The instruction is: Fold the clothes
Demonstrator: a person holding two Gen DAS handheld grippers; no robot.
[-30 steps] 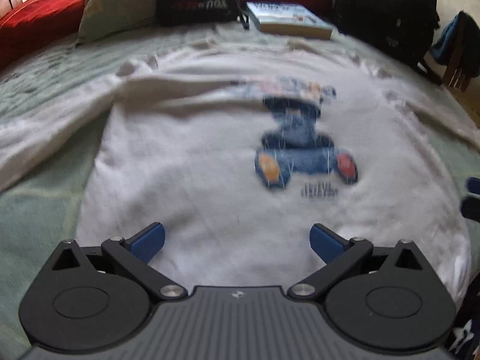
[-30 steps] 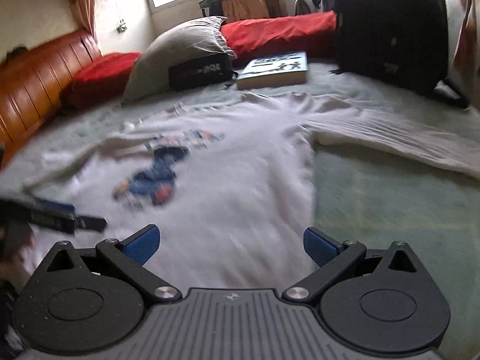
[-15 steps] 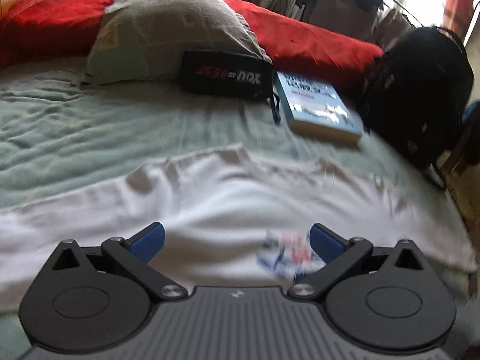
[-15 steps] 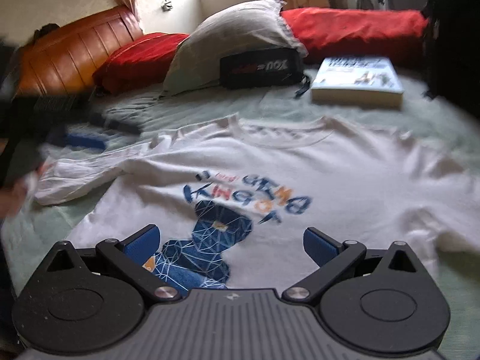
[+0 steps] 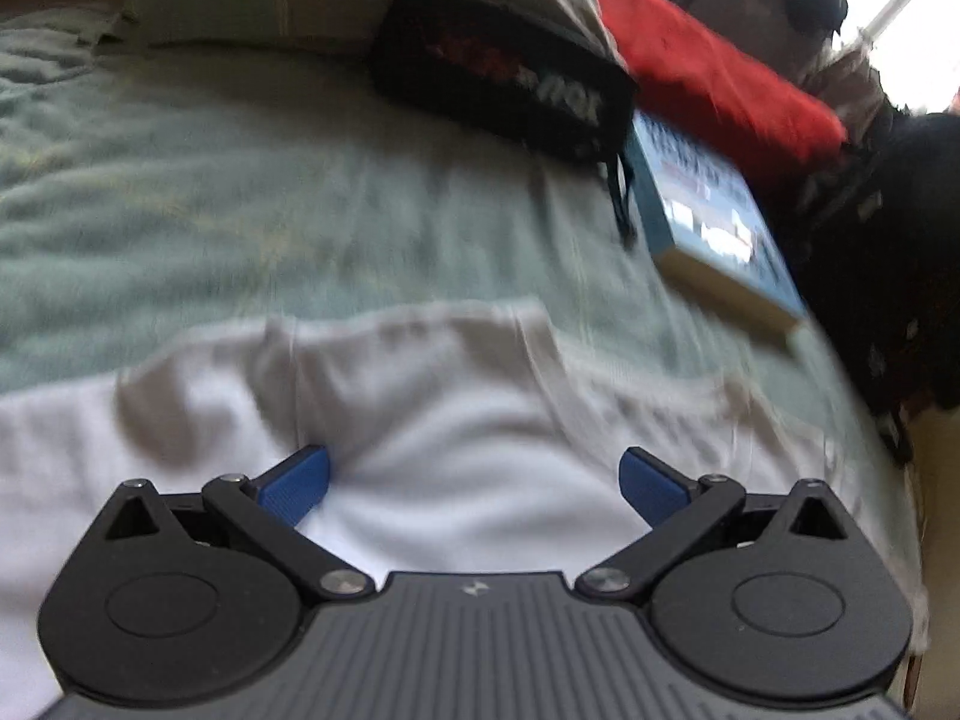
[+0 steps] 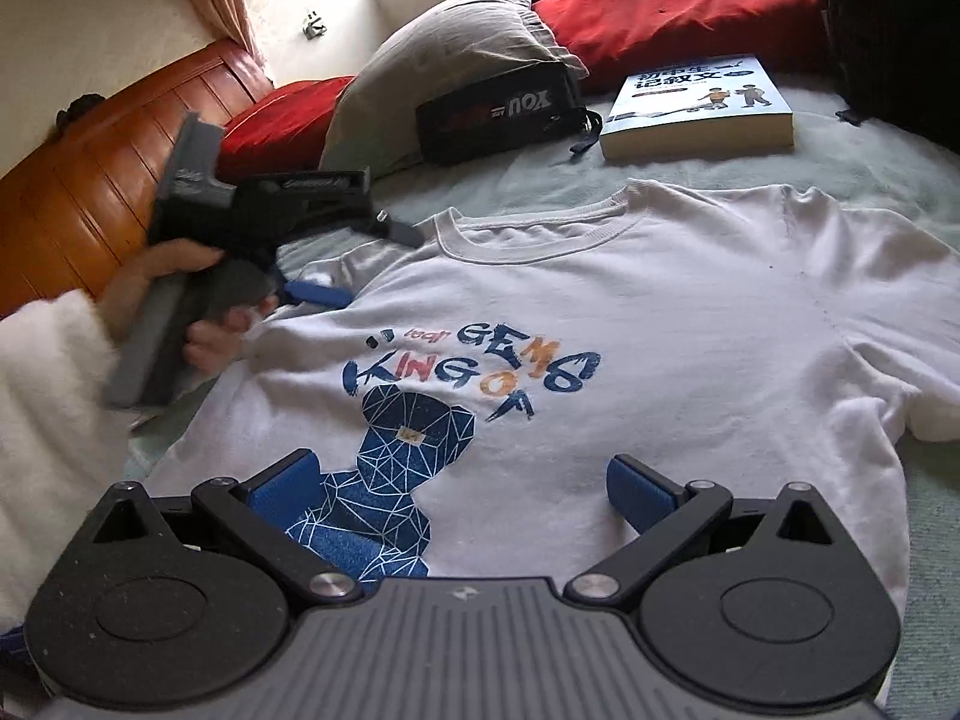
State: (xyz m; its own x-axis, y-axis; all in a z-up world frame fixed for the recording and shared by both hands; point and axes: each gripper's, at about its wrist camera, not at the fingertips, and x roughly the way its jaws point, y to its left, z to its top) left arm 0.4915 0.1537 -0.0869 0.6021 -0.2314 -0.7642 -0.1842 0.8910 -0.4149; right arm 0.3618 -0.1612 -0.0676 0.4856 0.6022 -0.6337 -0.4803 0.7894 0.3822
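Note:
A white T-shirt (image 6: 660,330) with a blue and orange print lies flat, front up, on the pale green bedspread (image 6: 840,144), collar towards the pillows. My right gripper (image 6: 462,480) hovers open over the lower chest, its blue pads either side of the printed figure. A hand in a white sleeve holds my left gripper (image 6: 324,291) low at the shirt's left shoulder. In the blurred left wrist view the left gripper (image 5: 474,480) is open just above the T-shirt (image 5: 450,420), short of the collar (image 5: 420,330), with nothing gripped.
A grey pillow (image 6: 444,60), black pouch (image 6: 498,114) and book (image 6: 696,102) lie beyond the collar. Red pillows (image 6: 678,18) and a wooden headboard (image 6: 120,144) line the back. A black backpack (image 6: 888,30) stands at the far right.
My left gripper has travelled from the shirt's hem up to the collar and shoulder. The right gripper has swung left from the side of the shirt to over the print. Both stay open.

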